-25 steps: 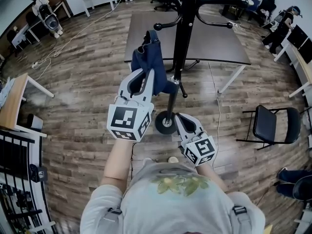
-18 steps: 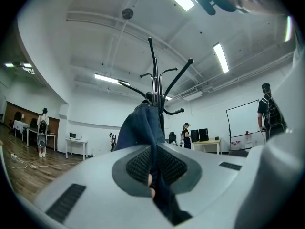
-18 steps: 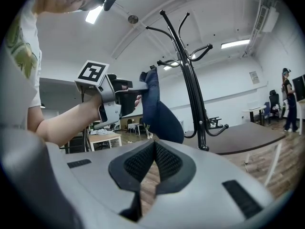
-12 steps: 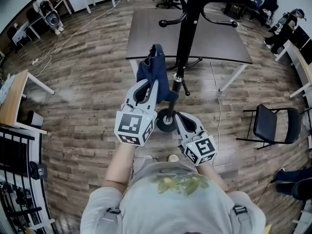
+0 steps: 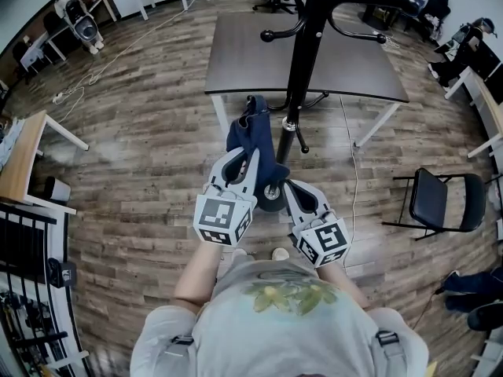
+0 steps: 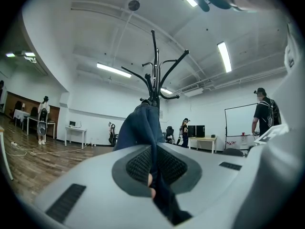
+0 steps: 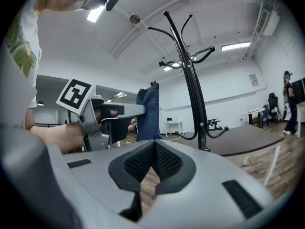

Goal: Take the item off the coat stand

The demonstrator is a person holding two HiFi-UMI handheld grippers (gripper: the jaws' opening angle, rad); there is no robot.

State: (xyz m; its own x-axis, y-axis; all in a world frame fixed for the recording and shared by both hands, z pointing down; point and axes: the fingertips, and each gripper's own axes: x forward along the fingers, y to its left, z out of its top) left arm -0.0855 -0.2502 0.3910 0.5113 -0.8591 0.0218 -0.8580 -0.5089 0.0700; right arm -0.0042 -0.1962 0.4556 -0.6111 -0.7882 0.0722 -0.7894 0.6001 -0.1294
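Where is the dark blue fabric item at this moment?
In the head view, the dark blue fabric item hangs clamped in the left hand-held gripper, at centre, just left of the pole of the black metal coat stand.

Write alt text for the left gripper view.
The left gripper is shut on a dark blue garment that stands up ahead of its jaws. A black coat stand rises behind, in a white-walled room.
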